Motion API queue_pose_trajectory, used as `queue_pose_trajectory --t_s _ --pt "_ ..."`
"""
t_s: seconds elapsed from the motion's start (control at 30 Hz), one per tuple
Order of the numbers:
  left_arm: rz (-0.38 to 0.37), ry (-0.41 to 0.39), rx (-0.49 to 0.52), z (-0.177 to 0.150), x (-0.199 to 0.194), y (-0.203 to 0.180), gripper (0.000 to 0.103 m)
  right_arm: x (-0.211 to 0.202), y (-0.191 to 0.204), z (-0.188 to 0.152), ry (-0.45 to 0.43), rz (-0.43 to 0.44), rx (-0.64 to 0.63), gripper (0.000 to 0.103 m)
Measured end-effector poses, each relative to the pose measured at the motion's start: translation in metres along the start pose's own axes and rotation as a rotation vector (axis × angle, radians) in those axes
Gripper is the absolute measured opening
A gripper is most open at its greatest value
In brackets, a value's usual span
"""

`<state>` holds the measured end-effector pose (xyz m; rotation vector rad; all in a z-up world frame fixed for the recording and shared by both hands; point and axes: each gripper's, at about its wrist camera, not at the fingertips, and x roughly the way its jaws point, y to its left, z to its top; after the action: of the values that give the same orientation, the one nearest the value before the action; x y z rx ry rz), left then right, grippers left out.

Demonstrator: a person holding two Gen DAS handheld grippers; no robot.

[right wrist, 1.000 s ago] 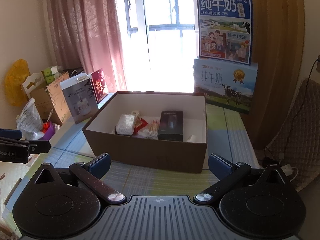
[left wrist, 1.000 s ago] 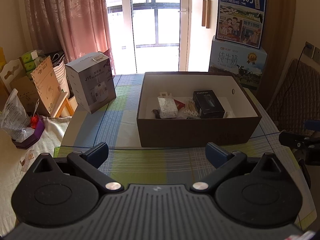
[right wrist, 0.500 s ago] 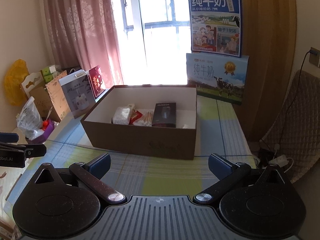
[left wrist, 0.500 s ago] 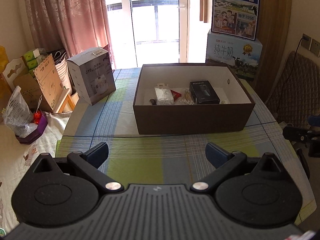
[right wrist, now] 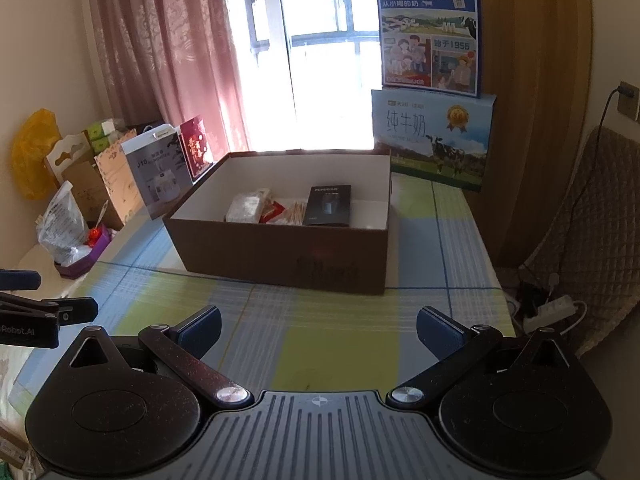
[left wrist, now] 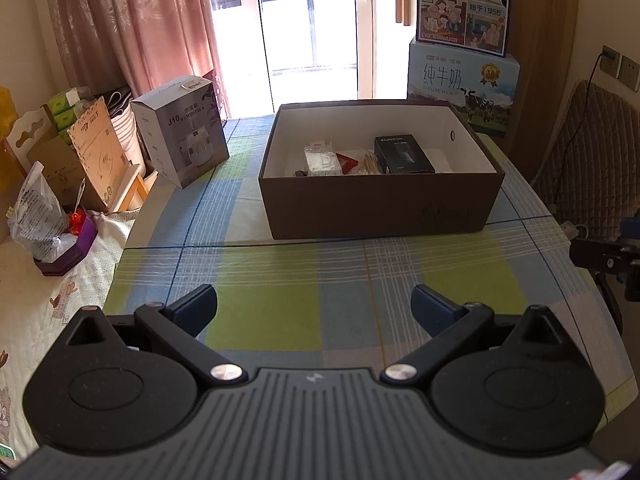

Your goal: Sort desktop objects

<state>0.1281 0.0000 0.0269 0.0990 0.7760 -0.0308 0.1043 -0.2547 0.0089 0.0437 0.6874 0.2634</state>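
Hovering wide and empty over the checked green-and-blue bench point(left wrist: 280, 320), the left claw point(left wrist: 314, 307) holds nothing. Farther along the bench stands the open brown cardboard box point(left wrist: 380, 208) with a black rectangular packet point(left wrist: 404, 156) inside. The right claw point(right wrist: 318, 330) is also spread wide and empty.

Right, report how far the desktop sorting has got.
Done: the black rectangular carton, clear plastic packet and cotton swabs lie inside the brown cardboard box. In hand: nothing; left gripper and right gripper are open. Left: no loose items visible on the checked tablecloth.
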Motion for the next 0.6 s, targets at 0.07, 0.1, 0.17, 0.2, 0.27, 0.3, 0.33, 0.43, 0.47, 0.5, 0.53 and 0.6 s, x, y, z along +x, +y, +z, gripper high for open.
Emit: queue_pose_trajectory --t_s 0.07,0.1,0.17,0.2,0.27,0.3,0.33,0.43,0.47,0.5,0.53,0.6 --pt "0.001 0.004 0.001 -0.002 0.000 -0.001 0.102 0.000 0.001 -0.003 0.006 0.006 -0.004 0.101" --pt "0.001 0.005 0.001 -0.003 0.000 -0.002 0.102 0.000 0.002 -0.004 0.010 0.010 -0.005 0.101" --pt "0.002 0.008 0.001 -0.005 -0.001 -0.002 0.102 0.001 0.003 -0.008 0.020 0.019 -0.008 0.101" --pt "0.004 0.010 0.001 -0.006 -0.001 -0.002 0.102 0.001 0.004 -0.010 0.026 0.021 -0.010 0.101" --pt "0.004 0.013 0.002 -0.008 -0.001 -0.003 0.102 0.003 0.005 -0.013 0.036 0.025 -0.014 0.101" --pt "0.005 0.015 0.002 -0.008 -0.001 -0.002 0.102 0.003 0.005 -0.015 0.041 0.027 -0.015 0.101" --pt "0.006 0.017 0.002 -0.009 -0.001 -0.002 0.102 0.004 0.006 -0.016 0.046 0.029 -0.014 0.101" --pt "0.008 0.023 0.002 -0.012 -0.001 -0.002 0.102 0.005 0.007 -0.019 0.057 0.036 -0.015 0.101" --pt "0.008 0.026 0.002 -0.014 -0.001 -0.003 0.102 0.005 0.008 -0.020 0.061 0.038 -0.015 0.101" --pt "0.009 0.030 0.003 -0.015 -0.001 -0.003 0.102 0.006 0.008 -0.021 0.065 0.039 -0.016 0.101" --pt "0.009 0.033 0.003 -0.016 -0.001 -0.003 0.102 0.007 0.009 -0.022 0.069 0.040 -0.016 0.101" --pt "0.008 0.040 0.008 -0.019 0.000 -0.004 0.102 0.008 0.010 -0.024 0.077 0.045 -0.017 0.101"
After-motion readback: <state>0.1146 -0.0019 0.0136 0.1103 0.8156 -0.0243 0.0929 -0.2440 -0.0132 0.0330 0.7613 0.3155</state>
